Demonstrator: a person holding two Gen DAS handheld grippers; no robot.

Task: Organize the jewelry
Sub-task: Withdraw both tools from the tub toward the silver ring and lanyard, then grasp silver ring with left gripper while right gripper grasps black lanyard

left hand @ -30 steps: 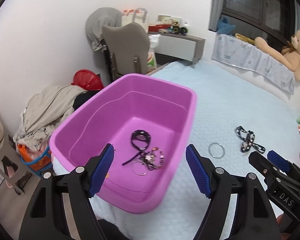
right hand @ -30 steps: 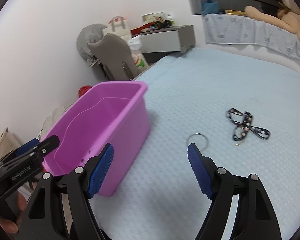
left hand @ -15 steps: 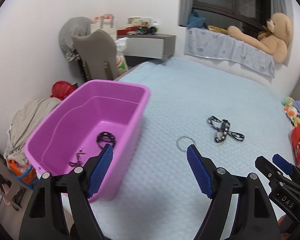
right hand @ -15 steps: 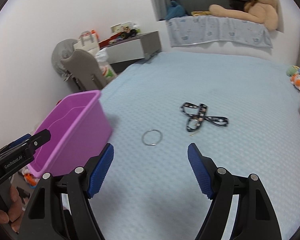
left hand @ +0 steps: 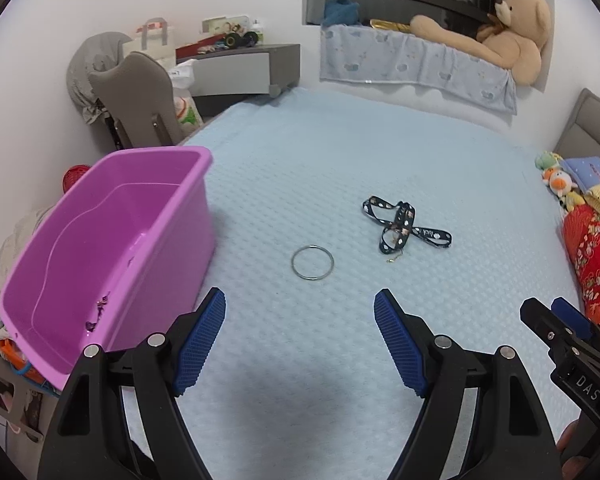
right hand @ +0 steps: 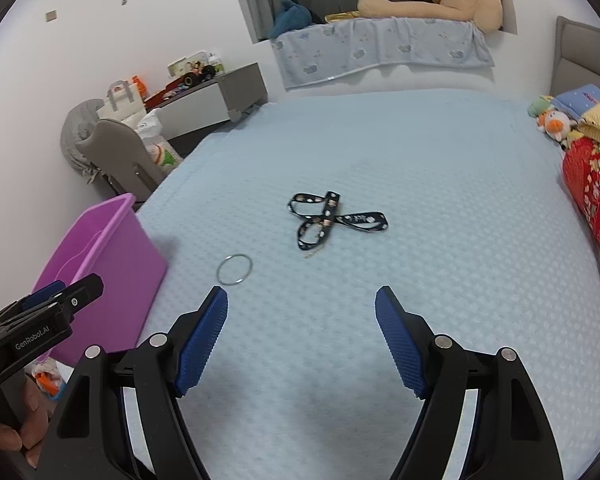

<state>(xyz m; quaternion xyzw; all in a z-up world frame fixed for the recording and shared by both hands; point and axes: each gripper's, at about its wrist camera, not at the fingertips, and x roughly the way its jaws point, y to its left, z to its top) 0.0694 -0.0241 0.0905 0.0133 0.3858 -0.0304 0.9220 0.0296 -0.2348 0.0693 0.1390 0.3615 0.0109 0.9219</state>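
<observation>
A: Which step are we at?

B: Between pickups, I'd judge. Both tongs are wide apart with nothing between the pads. The left tongs (left hand: 300,344) hang over the bed (left hand: 340,152) just to the right of the purple bin (left hand: 112,248), and the right tongs (right hand: 301,340) hover further right of the bin.

A: What is left to sort?

B: Two pieces lie loose on the bed. A thin metal ring (left hand: 312,262) sits near the bin's right wall, in line with the left tongs. A dark patterned strap (left hand: 404,226) lies looped and crossed beyond the ring, further from the bin, with a small gold bit (left hand: 396,259) just beside it.

A: And the next move?

B: Probably the ring. It lies flat on soft cloth, so the pads would have to come down low and straddle the wire, closing nearly all the way.

A: Anything unclear?

B: The bin's near wall hides most of its floor. Only a few small dark pieces (left hand: 100,312) show there, too tiny to name. I cannot tell whether the gold bit is joined to the strap.
</observation>
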